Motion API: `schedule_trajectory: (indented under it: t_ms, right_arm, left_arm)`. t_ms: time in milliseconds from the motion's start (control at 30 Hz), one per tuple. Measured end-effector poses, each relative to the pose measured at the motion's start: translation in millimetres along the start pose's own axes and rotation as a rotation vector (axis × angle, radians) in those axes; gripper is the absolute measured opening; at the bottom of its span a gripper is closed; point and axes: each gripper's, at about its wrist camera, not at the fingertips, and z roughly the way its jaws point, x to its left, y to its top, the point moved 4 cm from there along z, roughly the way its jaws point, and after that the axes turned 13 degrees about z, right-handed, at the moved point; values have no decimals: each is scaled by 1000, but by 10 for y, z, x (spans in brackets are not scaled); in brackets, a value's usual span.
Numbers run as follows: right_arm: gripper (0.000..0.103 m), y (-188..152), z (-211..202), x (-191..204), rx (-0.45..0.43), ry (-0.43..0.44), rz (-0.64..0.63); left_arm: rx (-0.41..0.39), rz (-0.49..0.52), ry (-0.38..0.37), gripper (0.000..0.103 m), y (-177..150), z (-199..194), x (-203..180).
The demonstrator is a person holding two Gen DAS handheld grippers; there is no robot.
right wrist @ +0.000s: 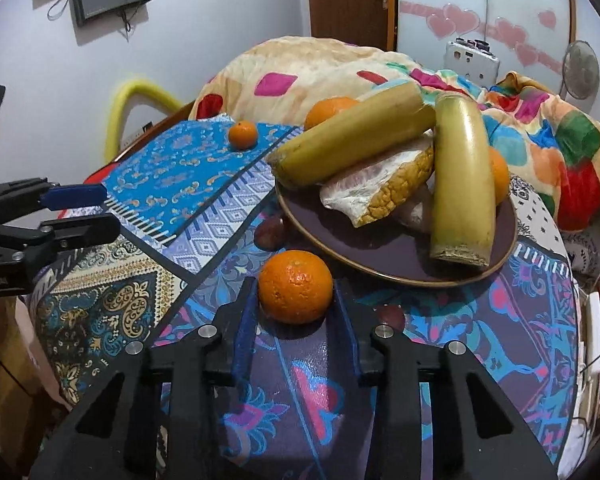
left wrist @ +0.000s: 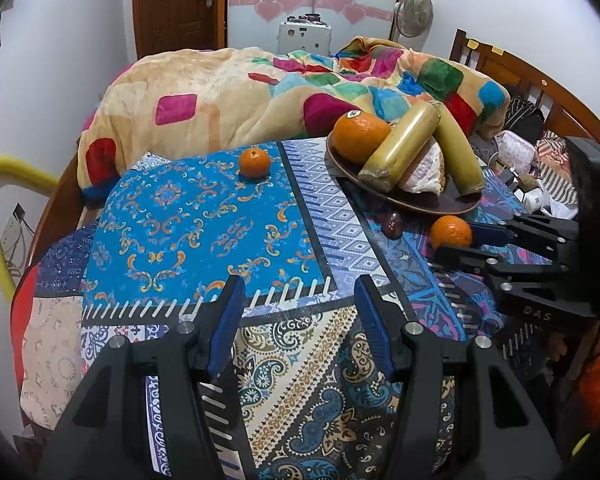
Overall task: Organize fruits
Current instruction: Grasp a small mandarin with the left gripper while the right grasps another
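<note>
- Already on the brown plate (right wrist: 380, 256): large orange (left wrist: 360, 136), two sugarcane pieces, pomelo wedge.
- Our right gripper (right wrist: 294, 300), jaws wide, brackets a loose orange (right wrist: 296, 286) beside the plate.
- Our left gripper (left wrist: 298, 300) hangs open, empty; a small orange (left wrist: 254, 163) waits far off.

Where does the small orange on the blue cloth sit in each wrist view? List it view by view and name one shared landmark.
Left wrist view: small orange upper middle, on the blue patterned cloth, left of the brown plate.
Right wrist view: small orange upper left of centre, on the same cloth's far edge, left of the plate.
Shared landmark: the brown plate piled with fruit.
</note>
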Motion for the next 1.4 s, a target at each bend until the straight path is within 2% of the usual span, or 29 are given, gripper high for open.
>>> schedule_trajectory:
  t_ms: [300, 433, 567, 733, 867, 1000, 1100, 1200, 1400]
  right_arm:
    - [33, 113, -478, -240, -131, -34, 56]
    - [33, 237, -684, -450, -193, -68, 87]
    - [34, 366, -772, -693, -235, -108, 116]
    - [34, 425, -690, -931, -237, -143, 130]
    - [34, 384, -586, -1063, -215, -165, 124]
    - [34, 336, -487, -1138, -188, -160, 120]
    - [34, 318, -455, -1149, -174, -134, 126]
    - [34, 324, -475, -1124, -182, -131, 122]
    - [34, 336, -528, -1030, -190, -127, 108]
  left_arm:
    - [2, -44, -1, 56, 318, 113, 159]
    - [12, -34, 45, 56, 517, 283, 270]
    - [15, -23, 49, 56, 707, 519, 360]
    - [87, -51, 46, 56, 822, 959, 525]
    - [137, -27, 85, 55, 860, 1234, 606]
    - [170, -55, 68, 42, 851, 1408, 668]
    - [156, -34, 93, 33, 843, 1397, 652]
    - [151, 9, 117, 32, 827, 1345, 582]
    - [102, 24, 54, 32, 785, 1015, 379]
